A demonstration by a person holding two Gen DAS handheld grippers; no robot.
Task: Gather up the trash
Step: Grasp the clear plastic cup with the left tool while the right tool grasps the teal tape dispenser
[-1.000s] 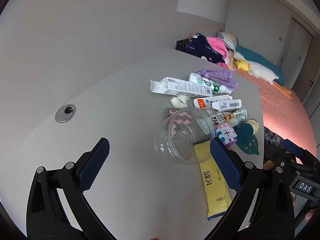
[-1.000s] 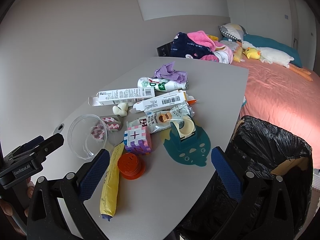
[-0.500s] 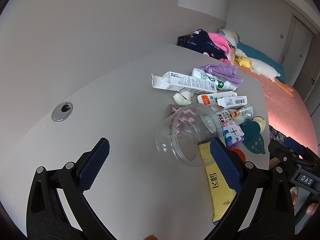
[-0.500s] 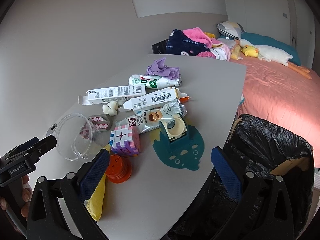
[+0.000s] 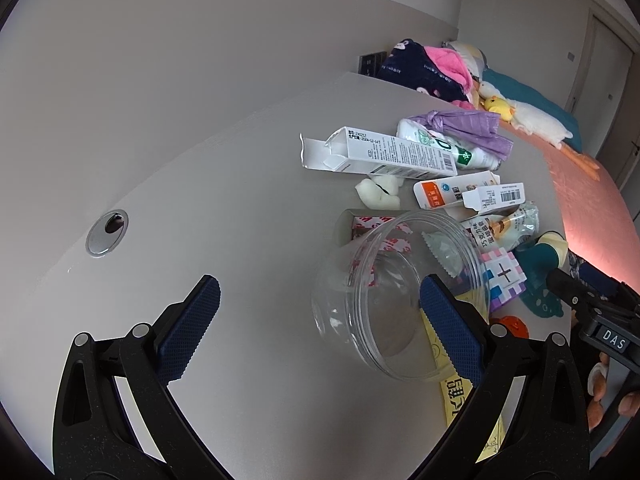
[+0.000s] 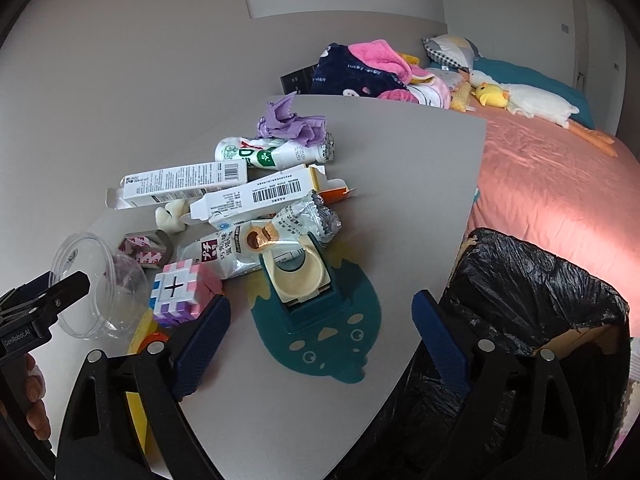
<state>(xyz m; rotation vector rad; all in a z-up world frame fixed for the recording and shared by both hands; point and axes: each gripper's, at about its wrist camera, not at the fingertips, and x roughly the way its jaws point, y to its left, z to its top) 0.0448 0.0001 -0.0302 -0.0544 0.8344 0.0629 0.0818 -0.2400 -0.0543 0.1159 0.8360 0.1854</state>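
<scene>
A pile of trash lies on the grey table [image 5: 240, 216]: a clear plastic cup [image 5: 400, 296] on its side, long white cartons [image 5: 384, 156], a white bottle [image 6: 276, 152], purple crumpled wrap [image 6: 292, 124], a snack wrapper [image 6: 280, 236], a yellow packet [image 5: 468, 400]. My left gripper [image 5: 320, 320] is open, its right finger at the cup's rim. My right gripper [image 6: 320, 328] is open above the teal tape dispenser [image 6: 308, 292]. The cup also shows in the right wrist view [image 6: 92, 284]. A black-lined trash bin [image 6: 540, 320] stands beside the table at the right.
A pink-and-purple puzzle cube [image 6: 180, 292] and an orange lid [image 5: 512, 326] lie by the cup. A cable hole [image 5: 107, 232] sits in the table at the left. A bed [image 6: 560, 184] with plush toys and clothes lies beyond the table.
My left gripper has moved closer to the clear cup, which now looks larger. My right gripper has shifted forward and right over the tape dispenser. Both stay open.
</scene>
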